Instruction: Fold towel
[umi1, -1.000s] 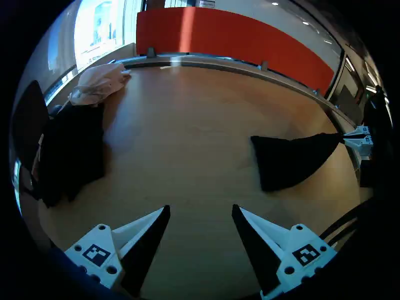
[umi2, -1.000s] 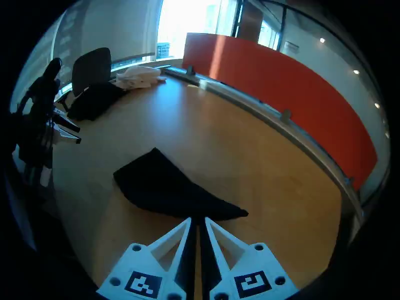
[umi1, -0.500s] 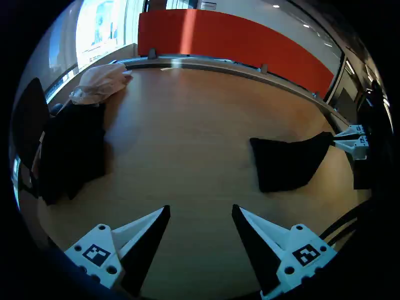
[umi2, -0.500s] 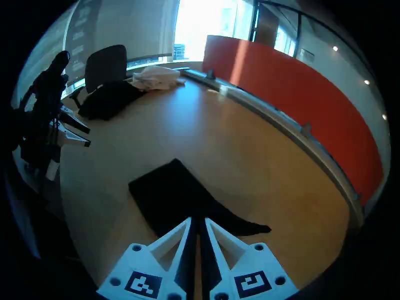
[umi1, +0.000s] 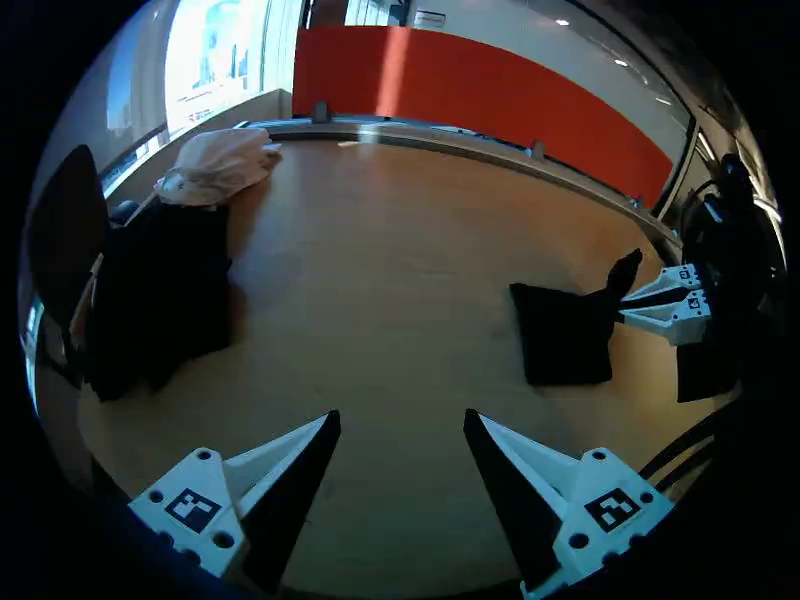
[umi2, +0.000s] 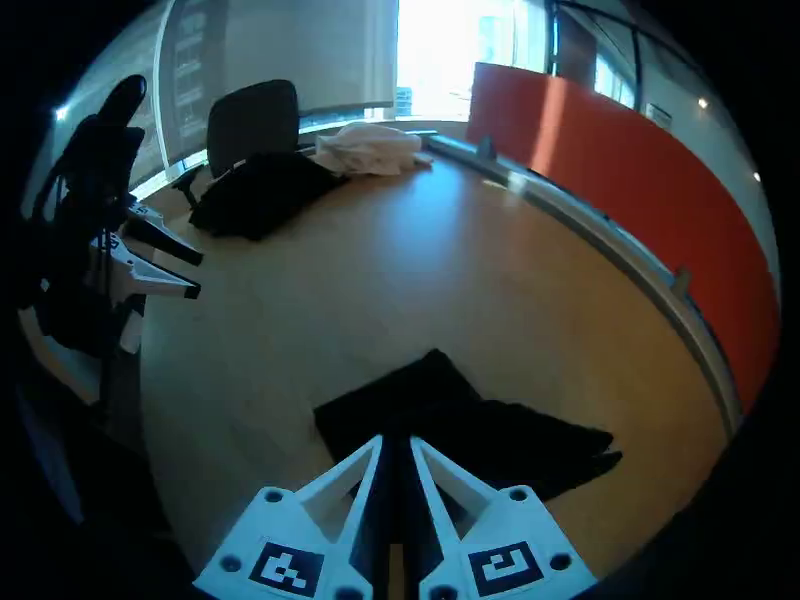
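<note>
Left gripper view: the left gripper (umi1: 401, 415) hangs over the light wooden surface (umi1: 400, 250), its fingers spread wide and holding nothing.

The black fabric towel (umi1: 558, 335) lies partly folded on the right side of that surface, well apart from the left gripper. One corner is lifted where it meets the tips of the right gripper (umi2: 395, 438). In the right gripper view the two fingers are clenched together on the towel's near edge, and the cloth spreads flat ahead of them with a crumpled fold to the right. A heap of black cloth (umi1: 160, 290) lies at the far left edge of the surface, with a pale cream bundle of cloth (umi1: 220, 165) just beyond it. A red partition panel (umi1: 480, 90) runs along the back, and a black office chair (umi2: 250, 120) stands behind the heap.
</note>
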